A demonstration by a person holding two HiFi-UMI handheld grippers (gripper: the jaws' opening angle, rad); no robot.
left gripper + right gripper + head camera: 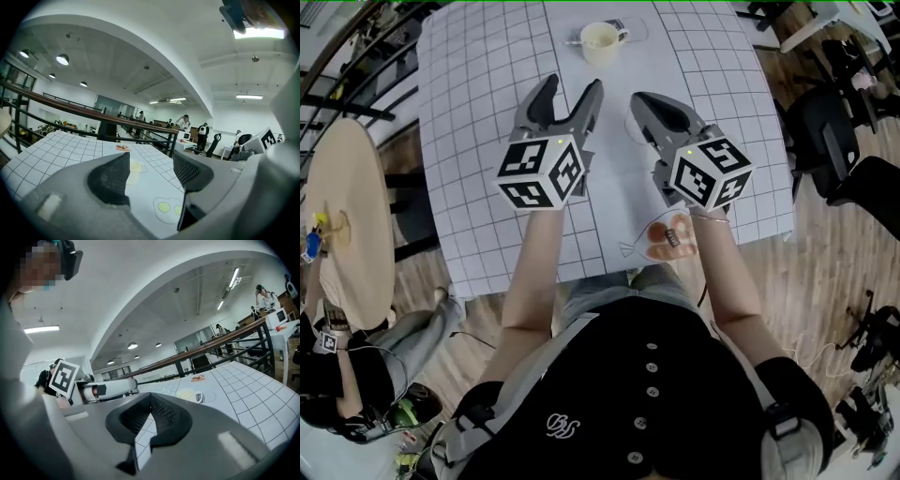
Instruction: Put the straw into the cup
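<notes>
Using the table with the white grid cloth (487, 84) as our anchor. Left of it we've got a round wooden table (347, 216), and to its right a black office chair (825, 131) on wood flooring (825, 272). On the cloth near the front edge there's a fish-outline sticker (652, 246), and a fried-egg sticker (166, 207) further in. Past the table's far side runs a dark railing (70, 110), with a few people (185, 123) standing beyond it.
</notes>
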